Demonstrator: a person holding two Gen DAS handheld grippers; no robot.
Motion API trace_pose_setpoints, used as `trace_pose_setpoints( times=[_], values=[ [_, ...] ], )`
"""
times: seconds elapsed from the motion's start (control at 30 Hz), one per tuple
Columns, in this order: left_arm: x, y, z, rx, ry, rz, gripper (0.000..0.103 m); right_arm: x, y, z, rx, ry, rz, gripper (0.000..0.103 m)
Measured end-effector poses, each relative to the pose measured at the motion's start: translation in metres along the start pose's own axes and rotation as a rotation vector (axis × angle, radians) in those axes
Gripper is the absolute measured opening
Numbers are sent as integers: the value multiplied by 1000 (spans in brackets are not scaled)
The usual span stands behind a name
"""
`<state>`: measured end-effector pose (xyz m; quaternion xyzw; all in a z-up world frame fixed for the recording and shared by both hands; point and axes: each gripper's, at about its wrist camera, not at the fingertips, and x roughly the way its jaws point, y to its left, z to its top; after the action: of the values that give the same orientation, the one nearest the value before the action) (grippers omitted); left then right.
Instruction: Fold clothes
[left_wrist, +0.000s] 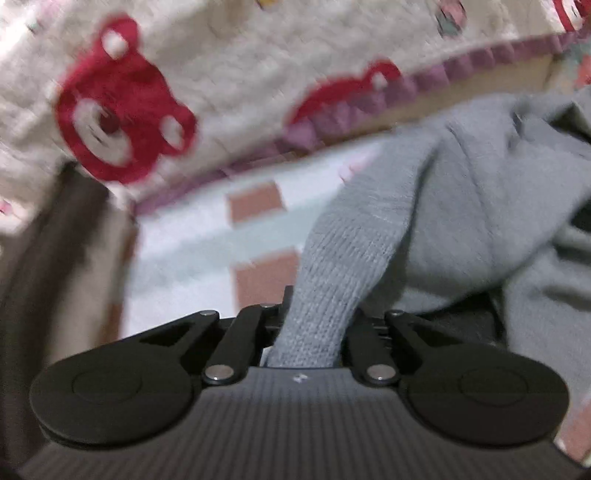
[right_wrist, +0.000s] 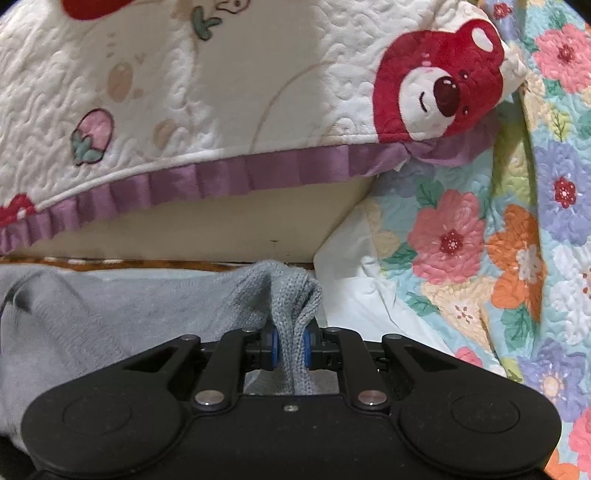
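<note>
Between my left fingers (left_wrist: 314, 325) a ribbed edge of the grey sweater (left_wrist: 461, 206) is pinched tight, and my right fingers (right_wrist: 291, 349) clamp another bunched edge. It hangs rumpled between them, just ahead, over the bed (left_wrist: 192, 251); no neat fold shows, so most folding looks left.

left wrist view low and very close behind its own fingers, blurred, facing a cream bear-print quilt (left_wrist: 221, 74), right wrist view equally low and close, sharp, facing the same quilt (right_wrist: 221, 92), both 2 views sharing the grey knit garment (left_wrist: 443, 206) (right_wrist: 74, 314)
</note>
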<state>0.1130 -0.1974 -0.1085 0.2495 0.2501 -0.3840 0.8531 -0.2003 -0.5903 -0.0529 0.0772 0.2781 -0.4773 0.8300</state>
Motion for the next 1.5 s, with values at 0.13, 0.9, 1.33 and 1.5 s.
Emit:
trace_pose_setpoints(
  times=[0.13,0.9,1.33,1.5],
  values=[
    [-28,25,17,-89,-113,93,5,-28,-2,23,44,-117,-29,13],
    [-227,127,80,-324,-437,312,5,-239,5,66,-135,-598,-61,12],
    [-365,166,145,-338,-640,384,5,-367,-27,148,-185,-819,11,12],
    [-299,155,167,-304,-544,356,5,-316,-37,173,-163,-629,85,12]
  ],
)
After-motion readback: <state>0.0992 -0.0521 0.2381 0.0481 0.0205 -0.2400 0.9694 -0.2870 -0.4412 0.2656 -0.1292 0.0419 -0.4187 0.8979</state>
